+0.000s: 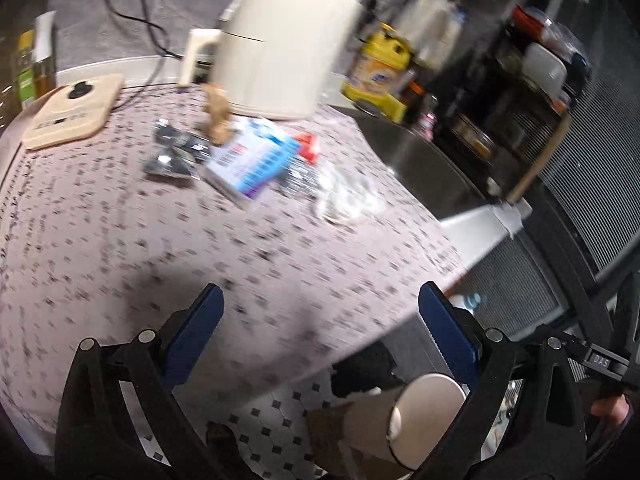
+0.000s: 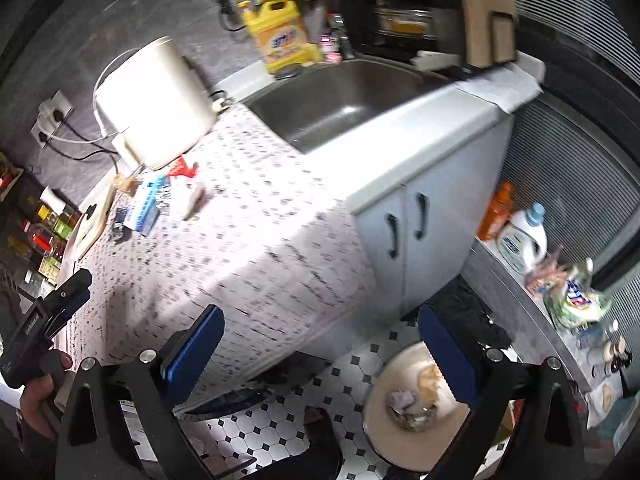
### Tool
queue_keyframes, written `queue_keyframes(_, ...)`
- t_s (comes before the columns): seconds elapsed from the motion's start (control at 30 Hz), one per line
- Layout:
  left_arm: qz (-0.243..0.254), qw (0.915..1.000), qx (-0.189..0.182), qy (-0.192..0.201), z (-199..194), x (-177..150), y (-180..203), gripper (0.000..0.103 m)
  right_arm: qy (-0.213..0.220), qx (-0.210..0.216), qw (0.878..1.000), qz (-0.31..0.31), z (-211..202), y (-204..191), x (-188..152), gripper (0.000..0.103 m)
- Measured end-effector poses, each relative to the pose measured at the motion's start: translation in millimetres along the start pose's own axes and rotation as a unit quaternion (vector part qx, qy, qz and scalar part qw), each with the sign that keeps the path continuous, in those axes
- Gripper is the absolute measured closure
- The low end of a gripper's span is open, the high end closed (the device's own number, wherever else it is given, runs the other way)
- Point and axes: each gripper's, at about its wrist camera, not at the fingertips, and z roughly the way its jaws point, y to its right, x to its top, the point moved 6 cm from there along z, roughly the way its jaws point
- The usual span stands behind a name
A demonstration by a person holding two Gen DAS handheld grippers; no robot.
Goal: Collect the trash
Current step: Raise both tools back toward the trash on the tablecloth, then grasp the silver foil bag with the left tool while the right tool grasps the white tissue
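Note:
Trash lies in a loose pile on the speckled counter (image 1: 120, 240): a blue-and-white carton (image 1: 252, 162), a dark foil wrapper (image 1: 174, 152), a red-and-white wrapper (image 1: 308, 146), clear crumpled plastic (image 1: 344, 196) and a brown crumpled scrap (image 1: 216, 112). The pile also shows in the right wrist view, with the carton (image 2: 144, 208) at its middle. My left gripper (image 1: 320, 320) is open and empty above the counter's near edge. My right gripper (image 2: 320, 340) is open and empty, above the round bin (image 2: 412, 400) on the floor, which holds crumpled trash. The left gripper (image 2: 60, 304) shows at the left edge.
A cream appliance (image 1: 288, 36) stands behind the pile. A beige board (image 1: 72, 110) lies at the left. A steel sink (image 2: 344, 100) and a yellow detergent jug (image 2: 280, 36) are to the right. The cabinet doors (image 2: 408, 224) face a tiled floor (image 2: 280, 432). Bottles (image 2: 520, 240) stand on a low shelf.

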Motion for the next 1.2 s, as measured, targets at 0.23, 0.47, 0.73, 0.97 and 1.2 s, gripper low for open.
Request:
queue_keyframes(0.23, -0.010, 0.9998, 0.012, 0.012, 4, 32, -59, 0.007, 0.005, 0.005, 1.000, -0.014, 25, -58, 15, 0.008)
queue_keyframes(0.47, -0.009, 0.9999, 0.011, 0.003, 32, 63, -100, 0.013, 0.015, -0.005, 1.000, -0.008, 44, -97, 28, 0.008)
queue_keyframes(0.73, 0.011, 0.9997, 0.014, -0.019, 78, 93, -120, 0.014, 0.013, -0.040, 0.999, 0.023, 54, -108, 29, 0.008)
queue_keyframes(0.97, 0.021, 0.9987, 0.028, -0.038, 108, 105, -128, 0.018, 0.020, -0.066, 0.997, 0.039, 50, -107, 36, 0.008)
queue_keyframes(1.2, 0.027, 0.9958, 0.059, -0.065, 125, 102, -144, 0.043, 0.023, -0.063, 0.998, 0.018, 61, -127, 50, 0.008)
